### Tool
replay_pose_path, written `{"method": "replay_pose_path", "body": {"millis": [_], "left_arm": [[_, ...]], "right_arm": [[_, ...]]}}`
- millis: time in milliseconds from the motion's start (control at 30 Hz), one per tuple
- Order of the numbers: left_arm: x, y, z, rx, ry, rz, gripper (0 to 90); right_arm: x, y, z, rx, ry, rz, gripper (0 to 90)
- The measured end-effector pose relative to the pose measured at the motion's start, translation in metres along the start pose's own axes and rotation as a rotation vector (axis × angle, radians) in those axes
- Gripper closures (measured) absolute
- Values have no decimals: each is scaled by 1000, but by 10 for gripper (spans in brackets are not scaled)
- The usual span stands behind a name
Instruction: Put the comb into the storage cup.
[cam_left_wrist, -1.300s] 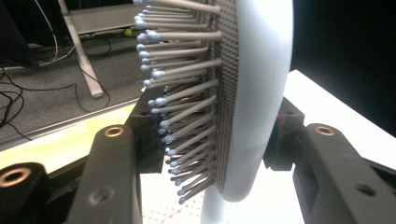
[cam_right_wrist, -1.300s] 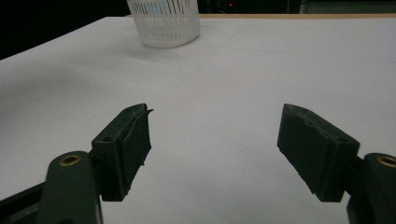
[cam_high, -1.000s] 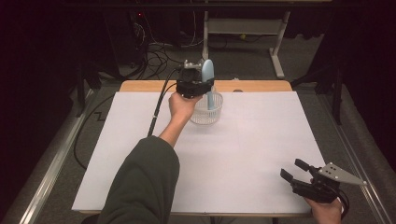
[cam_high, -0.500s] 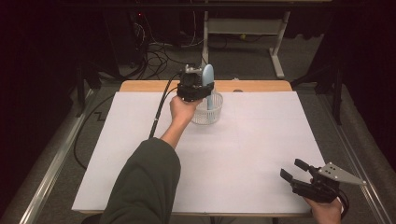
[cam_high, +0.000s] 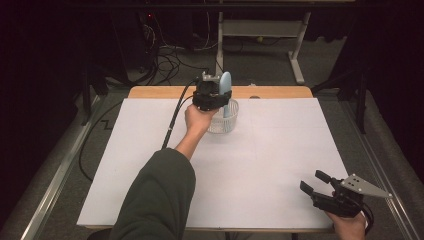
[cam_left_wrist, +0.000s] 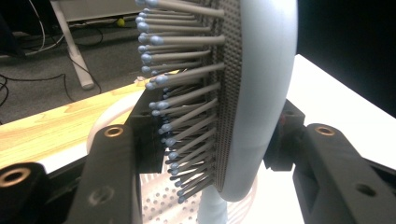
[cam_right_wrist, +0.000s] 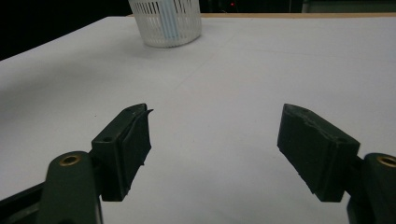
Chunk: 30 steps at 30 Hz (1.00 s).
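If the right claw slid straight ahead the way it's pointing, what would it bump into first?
Mostly bare white table. The open right claw points roughly toward the white basket far ahead, so that's probably the first thing, though depth is hard to judge.

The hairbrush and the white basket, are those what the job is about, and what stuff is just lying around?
Part of the job:
- hairbrush, clamped in the left gripper, handle down in the basket
- white basket

Just there:
- right gripper, jaws open, holding nothing
- table
- cables on the floor
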<state>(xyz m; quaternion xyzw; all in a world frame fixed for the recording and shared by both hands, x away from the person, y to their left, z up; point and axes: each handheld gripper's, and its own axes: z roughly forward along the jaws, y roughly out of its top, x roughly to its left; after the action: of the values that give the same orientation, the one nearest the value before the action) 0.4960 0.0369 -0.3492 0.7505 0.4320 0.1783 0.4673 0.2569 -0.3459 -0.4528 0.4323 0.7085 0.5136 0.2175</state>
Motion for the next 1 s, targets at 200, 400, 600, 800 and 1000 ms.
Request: {"method": "replay_pose_path", "body": {"millis": [200, 400, 600, 800, 1000], "left_arm": [[0, -2, 2, 8, 2, 1, 490], [2, -4, 1, -5, -2, -11, 490], [9, -7, -1, -1, 2, -37, 488], [13, -9, -2, 12, 10, -39, 486], [15, -8, -3, 17, 15, -44, 483]], "right_arm": [[0, 0, 0, 1, 3, 0, 259], [0, 0, 0, 2, 6, 2, 258], [0, 0, 1, 3, 6, 1, 257], [0, 0, 1, 5, 6, 1, 257], [0, 0, 1, 6, 7, 2, 256]]}}
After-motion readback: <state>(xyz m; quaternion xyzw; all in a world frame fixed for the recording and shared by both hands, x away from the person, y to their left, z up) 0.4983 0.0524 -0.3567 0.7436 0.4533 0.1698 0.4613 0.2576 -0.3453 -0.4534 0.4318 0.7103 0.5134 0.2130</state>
